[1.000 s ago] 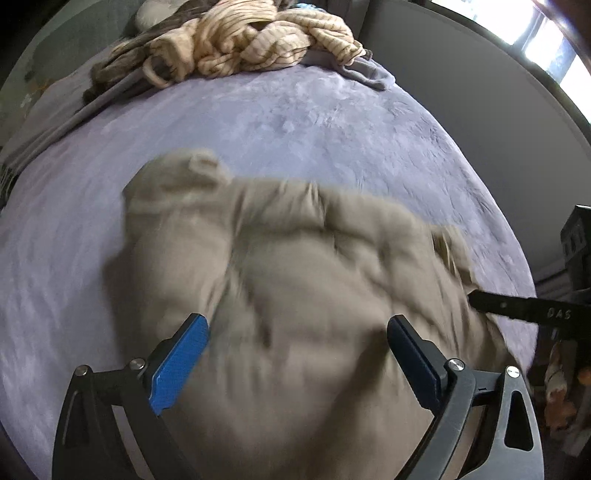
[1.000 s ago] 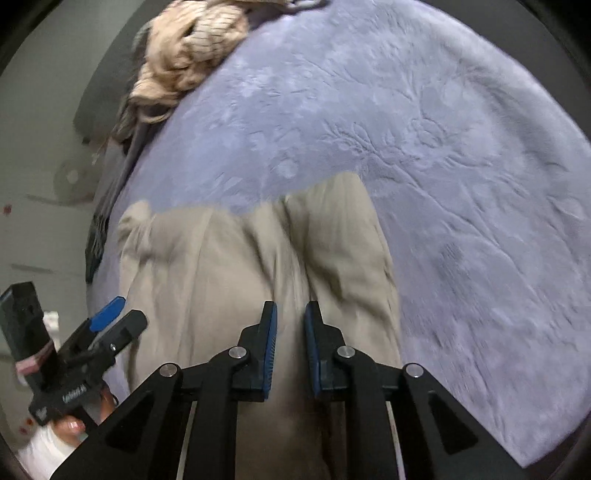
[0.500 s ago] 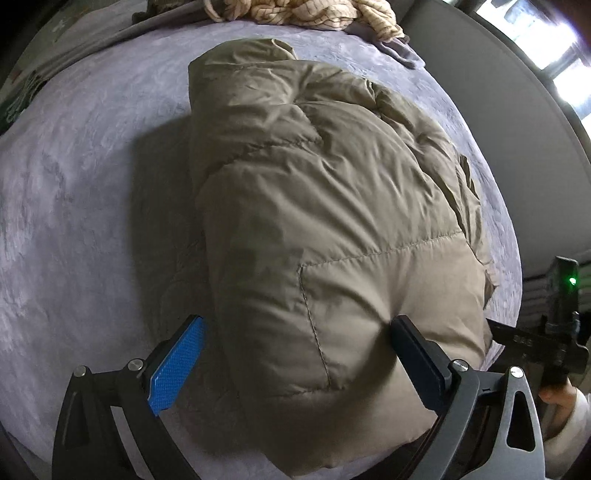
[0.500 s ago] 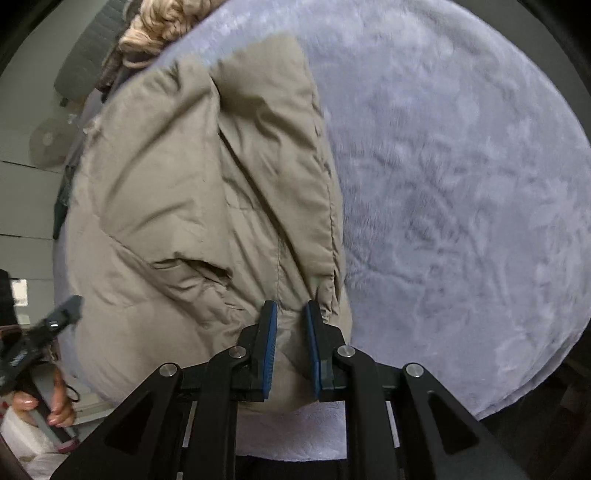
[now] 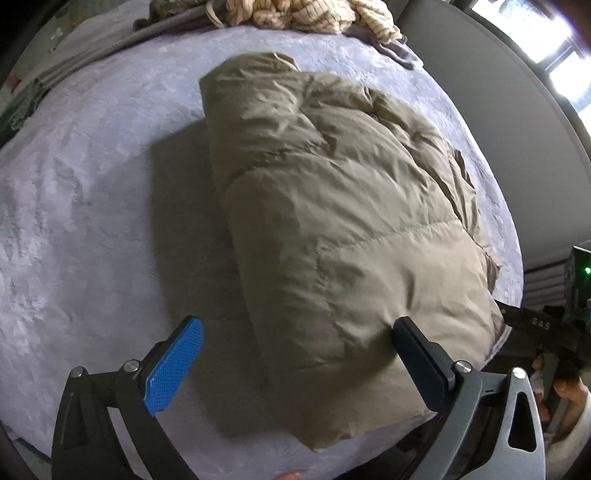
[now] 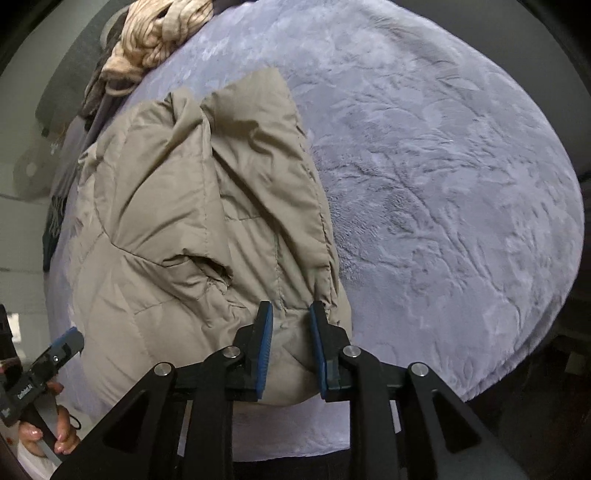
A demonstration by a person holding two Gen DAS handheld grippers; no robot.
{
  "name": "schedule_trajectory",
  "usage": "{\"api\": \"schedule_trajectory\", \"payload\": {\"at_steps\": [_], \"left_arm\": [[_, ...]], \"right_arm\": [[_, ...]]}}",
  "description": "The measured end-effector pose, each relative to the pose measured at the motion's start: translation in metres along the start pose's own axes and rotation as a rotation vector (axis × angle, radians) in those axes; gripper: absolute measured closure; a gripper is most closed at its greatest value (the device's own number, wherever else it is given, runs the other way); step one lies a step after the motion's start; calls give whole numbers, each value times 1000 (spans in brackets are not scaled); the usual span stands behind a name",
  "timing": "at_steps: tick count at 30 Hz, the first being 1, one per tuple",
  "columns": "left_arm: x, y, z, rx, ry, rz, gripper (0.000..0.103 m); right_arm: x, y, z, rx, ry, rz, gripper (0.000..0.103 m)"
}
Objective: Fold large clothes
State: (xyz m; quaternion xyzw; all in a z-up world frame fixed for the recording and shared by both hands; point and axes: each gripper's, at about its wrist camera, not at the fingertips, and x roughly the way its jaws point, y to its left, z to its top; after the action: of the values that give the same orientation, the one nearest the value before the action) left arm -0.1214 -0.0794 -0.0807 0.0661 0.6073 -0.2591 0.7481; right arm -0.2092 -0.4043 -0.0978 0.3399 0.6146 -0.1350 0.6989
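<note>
A puffy beige quilted jacket (image 5: 332,206) lies on the lilac plush bed cover (image 5: 92,221), its near hem at the bed's front edge. It also shows in the right wrist view (image 6: 184,221). My left gripper (image 5: 295,354) is open wide and empty just above the jacket's near left corner. My right gripper (image 6: 290,325) is shut on the jacket's near right hem, with beige fabric bunched between the blue pads. The left gripper also shows in the right wrist view (image 6: 62,347) at the far left.
A heap of cream striped and dark clothes (image 5: 303,14) lies at the far end of the bed, also in the right wrist view (image 6: 147,40). A grey wall (image 5: 498,110) runs along the right side. Bare bed cover (image 6: 443,184) spreads right of the jacket.
The jacket came down from mid-air and now lies flat on the bed. Both grippers drew back toward the near edge; the right jaws have parted slightly but still pinch the hem.
</note>
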Motion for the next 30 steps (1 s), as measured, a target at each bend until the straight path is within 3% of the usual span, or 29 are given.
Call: {"api": "schedule_trajectory", "payload": {"at_steps": [4,6,8,12,15,21,25,30], "left_arm": [[-3,8,-2,9,-13,0,1],[-2,13,-1,8,-11,6,1],[-3,15,0,4,-7,0,1],[-3,17,5,-1,-8,1,1],[2,17,11,-14,1,12,1],[6,15,26,-55,20,55,1],[10,12,34,-79,29,41,1],[18,8,39,-98,43,17,1]], "right_arm": [[-13,3,-8,30,-47,-19,75],[-18,1,-9,41,-70,-27,66],[-25,1,-10,54,-93,-42,50],[-42,-3,-2,62,-127,-37,45],[-47,-2,14,38,-131,-14,33],[-35,18,48,-42,-62,28,29],[-25,29,64,-99,-27,80,17],[-10,38,79,-174,31,104,15]]}}
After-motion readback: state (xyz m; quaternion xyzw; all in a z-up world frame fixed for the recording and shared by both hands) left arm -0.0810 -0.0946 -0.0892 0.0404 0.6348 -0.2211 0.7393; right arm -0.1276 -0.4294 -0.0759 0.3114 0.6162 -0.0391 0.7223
